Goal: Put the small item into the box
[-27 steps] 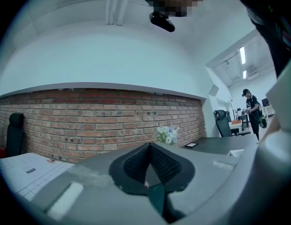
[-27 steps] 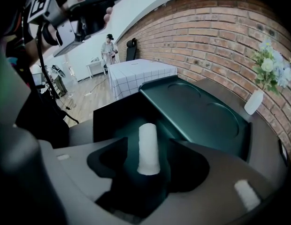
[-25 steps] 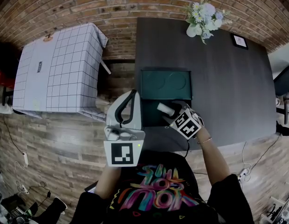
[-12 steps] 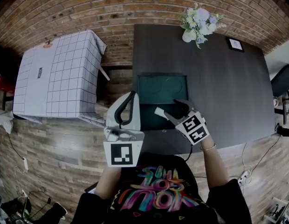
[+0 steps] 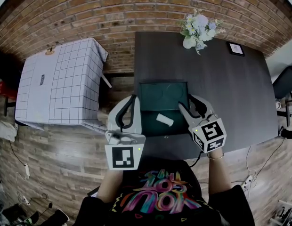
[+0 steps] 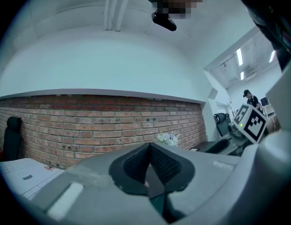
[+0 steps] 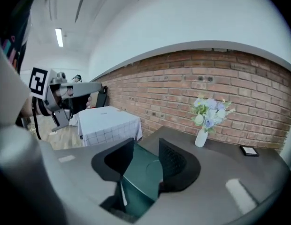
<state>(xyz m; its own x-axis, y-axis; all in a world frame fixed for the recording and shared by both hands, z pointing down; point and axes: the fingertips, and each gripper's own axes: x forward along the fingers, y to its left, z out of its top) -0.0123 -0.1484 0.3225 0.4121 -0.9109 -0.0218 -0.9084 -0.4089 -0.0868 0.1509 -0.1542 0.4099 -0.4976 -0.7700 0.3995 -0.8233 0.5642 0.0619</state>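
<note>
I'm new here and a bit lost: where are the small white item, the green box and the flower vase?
small white item (image 5: 165, 119), head view, its middle.
green box (image 5: 163, 95), head view, inside face of its open lid.
flower vase (image 5: 189, 42), head view, its white body.

A brick wall (image 5: 113, 4) backs a dark table (image 5: 240, 93) and a checked-cloth table (image 5: 61, 79) on wood flooring (image 5: 56, 145).

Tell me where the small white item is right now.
Head view, centre: the item lies in the lower half of the open green box, which sits near the front left edge of the dark table.
</note>
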